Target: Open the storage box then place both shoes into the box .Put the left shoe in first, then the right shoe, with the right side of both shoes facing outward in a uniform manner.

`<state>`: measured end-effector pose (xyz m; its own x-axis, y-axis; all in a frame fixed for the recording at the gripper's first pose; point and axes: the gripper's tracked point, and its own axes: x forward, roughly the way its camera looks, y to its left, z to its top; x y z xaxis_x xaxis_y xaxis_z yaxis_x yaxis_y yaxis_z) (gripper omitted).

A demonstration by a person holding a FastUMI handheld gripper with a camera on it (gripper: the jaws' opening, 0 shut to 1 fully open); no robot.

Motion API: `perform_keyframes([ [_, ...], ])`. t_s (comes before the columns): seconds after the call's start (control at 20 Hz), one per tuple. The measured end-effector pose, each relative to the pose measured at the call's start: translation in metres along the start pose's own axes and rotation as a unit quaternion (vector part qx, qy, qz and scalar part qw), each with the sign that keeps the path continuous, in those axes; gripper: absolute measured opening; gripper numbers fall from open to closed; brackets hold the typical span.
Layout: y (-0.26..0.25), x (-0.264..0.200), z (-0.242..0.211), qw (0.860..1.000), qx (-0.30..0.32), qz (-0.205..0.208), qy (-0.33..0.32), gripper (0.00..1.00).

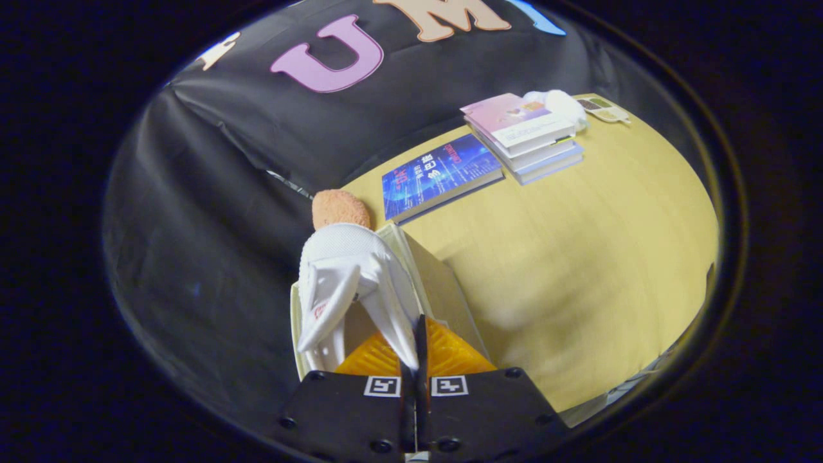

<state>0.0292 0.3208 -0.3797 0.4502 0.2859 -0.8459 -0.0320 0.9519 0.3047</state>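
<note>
Gripper view: gripper (416, 360) tilted down over box (443, 289), fingers nearly closed, pinching thin white edge of shoe (350, 276). Shoe hanging at box's opening, against its near wall, toe end up; fuzzy orange item (339, 208) just beyond it. Box standing on yellow table (578, 270) beside black cloth wall. Blue book (440, 175) and stacked books (524, 135) farther off on table.

storage box (429, 283) mostly hidden by white shoe (347, 276), gripper (416, 360)
</note>
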Motion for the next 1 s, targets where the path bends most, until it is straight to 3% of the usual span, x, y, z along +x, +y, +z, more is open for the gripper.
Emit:
perform_keyframes([
  [0.1,0.005,0.001,-0.001,1.000,-0.020,-0.003,-0.007,0.07],
  [0.45,0.021,0.003,-0.009,0.998,-0.069,0.009,-0.010,0.51],
  [0.55,0.035,-0.005,-0.007,0.998,-0.059,0.035,-0.013,0.63],
  [0.85,0.028,-0.039,0.037,0.995,-0.053,0.053,-0.071,1.00],
  [1.0,0.016,-0.063,0.053,0.992,-0.058,0.064,-0.096,0.99],
])
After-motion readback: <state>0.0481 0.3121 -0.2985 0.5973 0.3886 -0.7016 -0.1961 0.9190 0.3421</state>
